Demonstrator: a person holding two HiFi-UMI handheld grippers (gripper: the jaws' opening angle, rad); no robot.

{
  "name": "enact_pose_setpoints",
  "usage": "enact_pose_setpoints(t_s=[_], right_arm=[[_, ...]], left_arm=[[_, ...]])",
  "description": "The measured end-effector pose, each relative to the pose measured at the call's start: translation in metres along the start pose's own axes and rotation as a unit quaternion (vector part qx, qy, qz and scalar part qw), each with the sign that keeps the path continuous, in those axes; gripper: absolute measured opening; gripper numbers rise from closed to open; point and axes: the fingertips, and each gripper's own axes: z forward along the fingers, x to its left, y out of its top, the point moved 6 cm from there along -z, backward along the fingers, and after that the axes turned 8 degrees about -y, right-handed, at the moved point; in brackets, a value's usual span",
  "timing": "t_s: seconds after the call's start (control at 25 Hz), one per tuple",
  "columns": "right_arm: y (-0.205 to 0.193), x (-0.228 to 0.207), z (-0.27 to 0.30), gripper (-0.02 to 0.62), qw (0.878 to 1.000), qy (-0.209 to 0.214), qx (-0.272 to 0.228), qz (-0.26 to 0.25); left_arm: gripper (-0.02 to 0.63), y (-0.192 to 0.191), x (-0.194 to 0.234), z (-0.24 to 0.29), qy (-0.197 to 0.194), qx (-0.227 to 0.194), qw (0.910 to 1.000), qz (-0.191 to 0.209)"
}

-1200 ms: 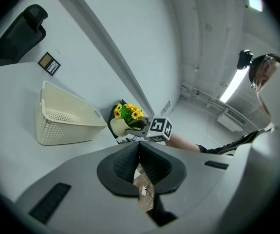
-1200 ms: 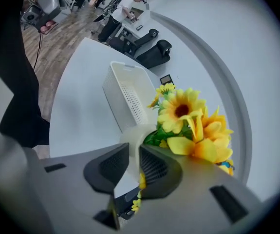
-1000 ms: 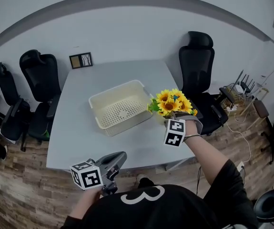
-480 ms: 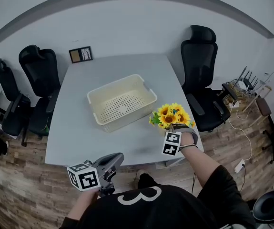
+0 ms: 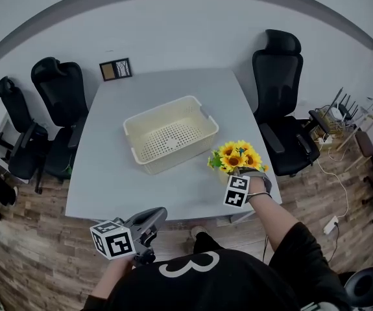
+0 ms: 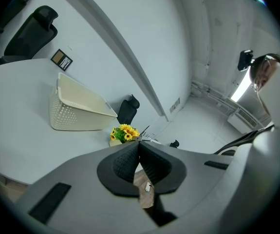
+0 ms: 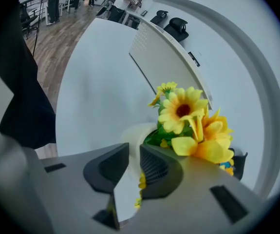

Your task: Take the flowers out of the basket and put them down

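A bunch of yellow sunflowers (image 5: 237,157) in a cream pot (image 7: 134,130) is at the table's front right, outside the cream basket (image 5: 163,107). My right gripper (image 5: 239,172) is shut on the pot's rim, one jaw inside and one outside; in the right gripper view the sunflowers (image 7: 186,113) rise just past the right gripper (image 7: 134,150). I cannot tell whether the pot rests on the table. The basket is empty. My left gripper (image 5: 159,214) is shut on nothing, held off the table's front edge; its view shows the basket (image 6: 76,108) and the sunflowers (image 6: 124,132) far off.
The grey table (image 5: 108,173) carries the basket near its middle and a small framed picture (image 5: 115,69) at its far edge. Black office chairs (image 5: 277,89) stand to the right and to the left (image 5: 56,102). Wooden floor lies around.
The right gripper has carried the flowers from beside the basket's right end toward me, to the table's front right corner. The left gripper has stayed where it was.
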Motion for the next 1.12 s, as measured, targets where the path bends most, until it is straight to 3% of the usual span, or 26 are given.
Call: enact_pose_setpoints(t_s=[0.28, 0.68, 0.72, 0.84, 1.12], right_arm=[[0.000, -0.010, 0.001, 0.077, 0.999, 0.044, -0.002, 0.006], [0.000, -0.009, 0.007, 0.091, 1.000, -0.002, 0.006, 0.017], [0.000, -0.009, 0.008, 0.099, 1.000, -0.005, 0.010, 0.021], [-0.002, -0.006, 0.010, 0.225, 0.999, -0.006, 0.015, 0.031], [-0.003, -0.006, 0.002, 0.288, 0.998, -0.034, -0.003, 0.060]], left_arm=[[0.012, -0.008, -0.004, -0.012, 0.008, -0.005, 1.0000, -0.002], [0.012, -0.015, -0.008, -0.039, 0.016, -0.010, 0.9998, 0.006], [0.012, -0.015, -0.009, -0.041, 0.017, -0.009, 0.9998, 0.009], [0.012, -0.016, -0.012, -0.048, 0.021, -0.010, 0.9996, 0.014], [0.012, -0.023, -0.017, -0.052, 0.028, -0.009, 0.9995, 0.012]])
